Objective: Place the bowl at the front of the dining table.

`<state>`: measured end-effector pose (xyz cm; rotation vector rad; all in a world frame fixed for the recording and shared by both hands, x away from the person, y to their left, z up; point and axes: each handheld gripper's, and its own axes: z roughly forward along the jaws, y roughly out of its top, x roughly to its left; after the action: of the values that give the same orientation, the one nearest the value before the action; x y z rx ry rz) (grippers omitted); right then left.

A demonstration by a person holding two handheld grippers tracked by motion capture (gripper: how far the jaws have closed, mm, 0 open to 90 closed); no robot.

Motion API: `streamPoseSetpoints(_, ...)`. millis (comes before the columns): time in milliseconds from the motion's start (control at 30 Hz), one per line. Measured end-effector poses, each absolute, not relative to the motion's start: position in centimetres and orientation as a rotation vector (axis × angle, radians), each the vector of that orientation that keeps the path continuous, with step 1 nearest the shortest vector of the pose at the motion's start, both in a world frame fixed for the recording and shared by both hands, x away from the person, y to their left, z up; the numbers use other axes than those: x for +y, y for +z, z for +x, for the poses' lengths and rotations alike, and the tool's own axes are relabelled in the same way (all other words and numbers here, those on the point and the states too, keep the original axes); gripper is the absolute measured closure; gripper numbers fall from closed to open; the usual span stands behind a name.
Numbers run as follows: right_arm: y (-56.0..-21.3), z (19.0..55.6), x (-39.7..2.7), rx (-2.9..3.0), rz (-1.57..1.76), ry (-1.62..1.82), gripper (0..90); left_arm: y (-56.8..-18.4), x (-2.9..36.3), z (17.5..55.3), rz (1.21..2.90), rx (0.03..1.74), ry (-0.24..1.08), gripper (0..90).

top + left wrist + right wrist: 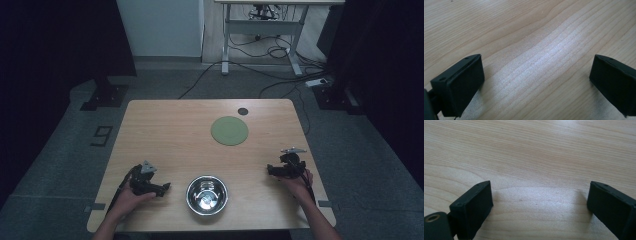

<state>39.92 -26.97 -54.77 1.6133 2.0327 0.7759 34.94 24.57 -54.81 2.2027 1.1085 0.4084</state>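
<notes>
The small dark disc (243, 111) at the bench's (165, 135) far edge, well beyond both tools, is too small to identify. In the left gripper view the left tool (536, 85) has both jaws cut off by the frame edges. The right tool (539, 207) is cropped the same way in the right gripper view.

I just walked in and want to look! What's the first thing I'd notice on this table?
The shiny metal bowl at the near edge of the wooden table catches the eye first, sitting between the two hands. Next comes the flat green plate farther back, with a small dark disc just beyond it. The left gripper and right gripper rest open on either side of the bowl, holding nothing.
</notes>
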Motion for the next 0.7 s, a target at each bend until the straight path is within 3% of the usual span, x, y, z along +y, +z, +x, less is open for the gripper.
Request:
streamPoseSetpoints(333, -54.64, 39.78, -26.81, 2.048, 1.587, 0.794, 13.3, -54.81, 24.54, 34.94, 2.202, 1.11, 0.409, 0.0)
streamPoseSetpoints(700, -54.52, 39.82, -26.85, 2.059, 1.594, 0.787, 14.1, -54.81, 24.54, 34.95, 2.202, 1.11, 0.409, 0.0)
